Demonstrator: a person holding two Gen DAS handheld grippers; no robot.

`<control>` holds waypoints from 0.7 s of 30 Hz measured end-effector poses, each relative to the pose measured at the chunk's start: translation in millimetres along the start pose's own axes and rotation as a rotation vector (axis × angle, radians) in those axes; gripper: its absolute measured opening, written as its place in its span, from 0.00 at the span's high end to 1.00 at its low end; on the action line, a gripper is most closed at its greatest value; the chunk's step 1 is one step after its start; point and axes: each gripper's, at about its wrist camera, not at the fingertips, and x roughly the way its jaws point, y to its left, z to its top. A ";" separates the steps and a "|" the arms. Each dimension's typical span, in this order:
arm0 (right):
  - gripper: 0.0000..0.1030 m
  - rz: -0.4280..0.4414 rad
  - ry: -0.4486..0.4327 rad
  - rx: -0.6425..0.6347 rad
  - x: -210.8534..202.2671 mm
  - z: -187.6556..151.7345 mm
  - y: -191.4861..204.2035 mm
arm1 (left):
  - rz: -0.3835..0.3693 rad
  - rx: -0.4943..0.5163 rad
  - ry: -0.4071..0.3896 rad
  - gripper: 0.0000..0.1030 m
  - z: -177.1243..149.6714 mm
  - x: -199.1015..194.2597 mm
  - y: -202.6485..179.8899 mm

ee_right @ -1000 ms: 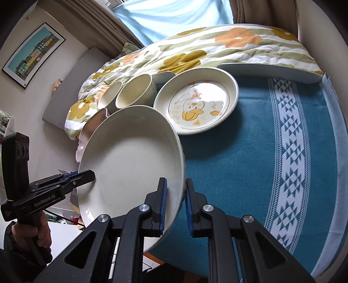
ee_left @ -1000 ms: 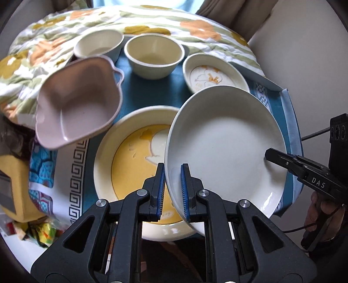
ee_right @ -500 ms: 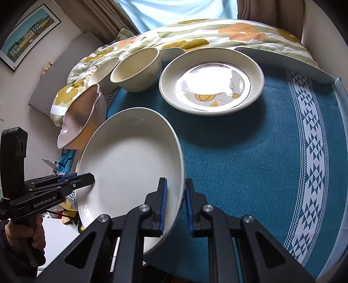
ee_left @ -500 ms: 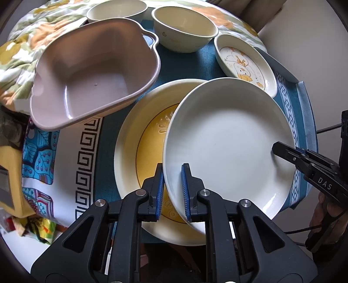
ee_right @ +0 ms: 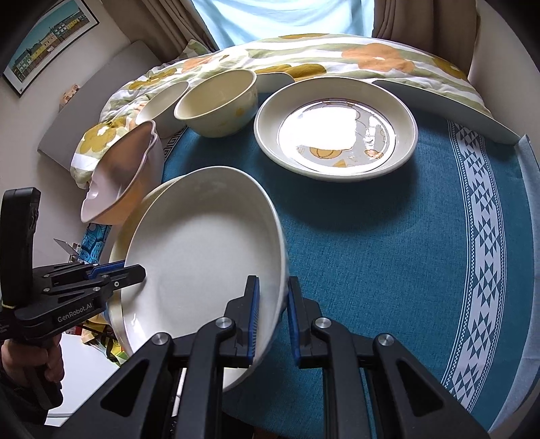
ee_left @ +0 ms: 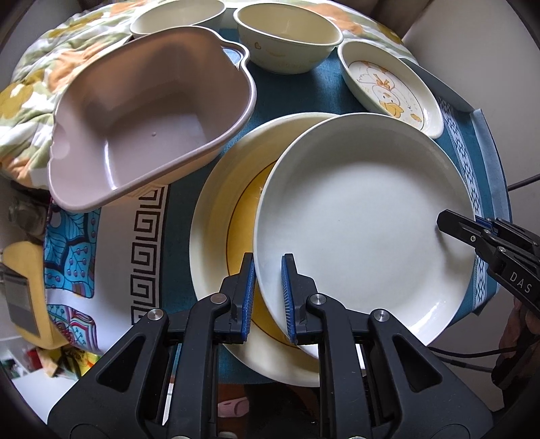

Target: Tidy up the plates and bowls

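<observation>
While both grippers are clamping its rim: the white plate [ee_left: 364, 223] is hanging tilted over the yellow plate [ee_left: 219, 236], whether touching it I cannot tell.
Left gripper [ee_left: 266, 293]: pinching the white plate's near rim.
Right gripper [ee_right: 272, 317]: gripping the opposite rim, pads against both faces.
Yellow plate: lying on the teal tablecloth [ee_right: 388, 256] near the table's front edge.
Pink dish [ee_left: 145, 114]: sitting tilted at the left edge.
Duck plate [ee_right: 335, 126]: resting toward the far right.
Cream bowl [ee_right: 216, 101]: standing at the far edge, beside a second bowl [ee_left: 175, 18].
</observation>
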 end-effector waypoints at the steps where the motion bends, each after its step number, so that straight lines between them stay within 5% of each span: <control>1: 0.86 -0.001 0.001 -0.001 0.7 -0.3 0.4 | 0.012 0.010 -0.005 0.88 -0.3 0.8 -4.6; 15: 0.86 -0.125 -0.007 -0.109 -0.9 -1.2 16.3 | 0.228 0.161 -0.059 0.88 -10.1 -1.6 -35.5; 21: 0.86 -0.108 0.004 -0.103 0.3 0.2 13.5 | 0.246 0.166 -0.068 0.88 -14.7 -4.6 -30.9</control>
